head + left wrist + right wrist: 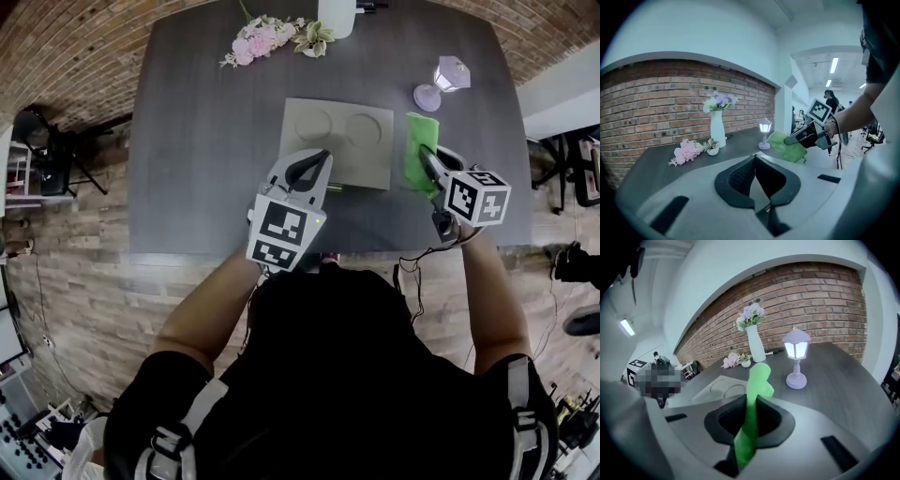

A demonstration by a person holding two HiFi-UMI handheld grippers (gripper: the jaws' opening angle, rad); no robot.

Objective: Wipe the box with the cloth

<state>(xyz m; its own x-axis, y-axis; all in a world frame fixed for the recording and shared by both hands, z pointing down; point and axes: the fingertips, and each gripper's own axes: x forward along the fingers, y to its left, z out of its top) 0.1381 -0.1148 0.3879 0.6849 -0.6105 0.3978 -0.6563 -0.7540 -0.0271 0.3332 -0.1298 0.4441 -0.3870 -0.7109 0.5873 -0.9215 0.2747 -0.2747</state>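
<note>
The grey flat box, with two round hollows in its top, lies in the middle of the dark table; it also shows as the box in the right gripper view. My right gripper is shut on the green cloth, just right of the box. The cloth rises from between the jaws of the right gripper. From the left gripper view, the cloth hangs off the table. My left gripper hovers at the box's near-left edge; the left gripper has its jaws together, holding nothing.
A small lilac lamp stands just beyond the cloth. Pink flowers and a white vase sit at the table's far edge. The table's near edge runs just below the grippers. Chairs and equipment stand on the floor around.
</note>
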